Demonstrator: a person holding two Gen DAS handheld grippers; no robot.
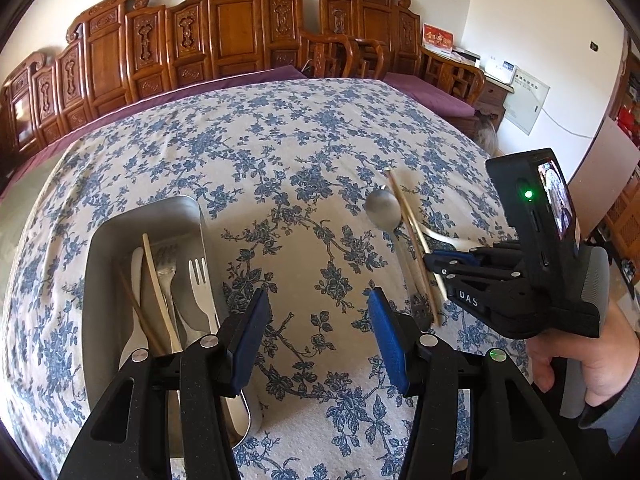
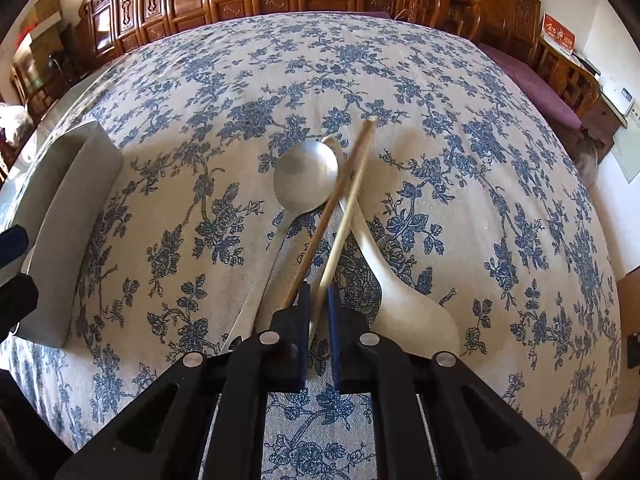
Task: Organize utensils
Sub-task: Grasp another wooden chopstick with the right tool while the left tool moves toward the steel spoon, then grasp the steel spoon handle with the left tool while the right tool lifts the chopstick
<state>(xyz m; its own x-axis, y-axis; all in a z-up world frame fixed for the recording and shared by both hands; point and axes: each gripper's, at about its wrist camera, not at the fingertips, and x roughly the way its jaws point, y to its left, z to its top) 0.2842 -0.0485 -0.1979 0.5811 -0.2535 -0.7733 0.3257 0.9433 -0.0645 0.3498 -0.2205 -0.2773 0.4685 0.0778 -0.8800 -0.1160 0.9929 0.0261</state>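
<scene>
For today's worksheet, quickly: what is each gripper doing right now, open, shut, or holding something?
Left gripper: open, empty, above the tablecloth beside the metal tray.
Right gripper: shut on the light chopstick.

Loose on the tablecloth [image 2: 400, 80], frame centre: one metal spoon [image 2: 306, 178], one white ceramic spoon [image 2: 404, 304], two chopsticks [image 2: 344, 216]. The one metal tray [image 1: 100, 264], lower left of the left wrist view, held two forks [image 1: 200, 284], two more chopsticks [image 1: 158, 284] and one pale handle, type unclear. Two grippers [image 1: 316, 336] were visible.
</scene>
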